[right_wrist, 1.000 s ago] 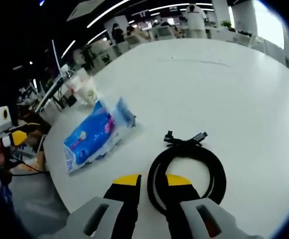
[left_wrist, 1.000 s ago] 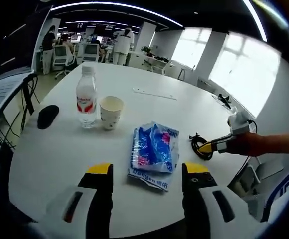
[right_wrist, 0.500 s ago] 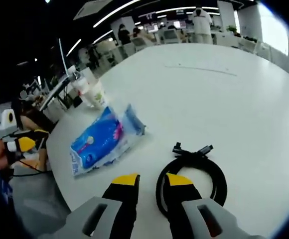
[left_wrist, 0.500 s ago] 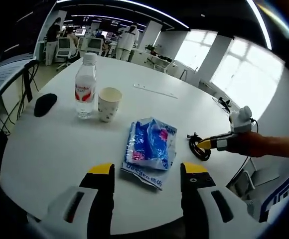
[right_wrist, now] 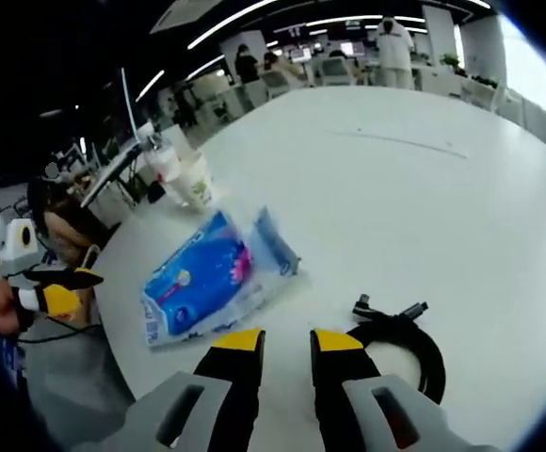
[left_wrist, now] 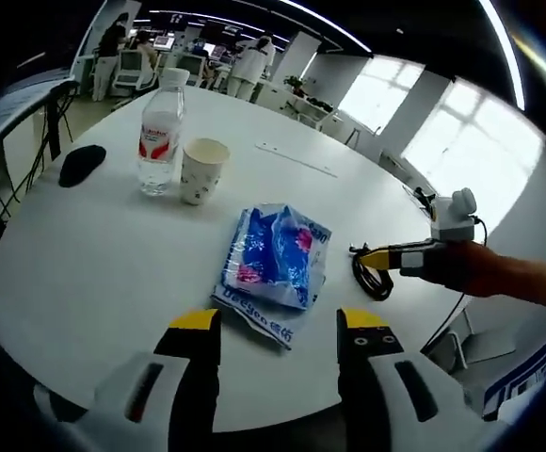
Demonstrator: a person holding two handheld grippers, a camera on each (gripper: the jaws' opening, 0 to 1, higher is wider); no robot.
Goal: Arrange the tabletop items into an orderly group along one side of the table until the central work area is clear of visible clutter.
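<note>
Currently, your left gripper (left_wrist: 275, 322) stands wide open and empty just short of the blue wipes pack (left_wrist: 275, 259), which lies flat on the white table (left_wrist: 94, 264). Beyond it: water bottle (left_wrist: 161, 132) and paper cup (left_wrist: 201, 170) side by side, upright; a dark object (left_wrist: 81, 163) near the far edge, too blurred to identify. Your right gripper (right_wrist: 277, 340) has its jaws a narrow gap apart, gripping nothing; the coiled black cable (right_wrist: 408, 345) lies just beside it, partly cut off by the right jaw.
</note>
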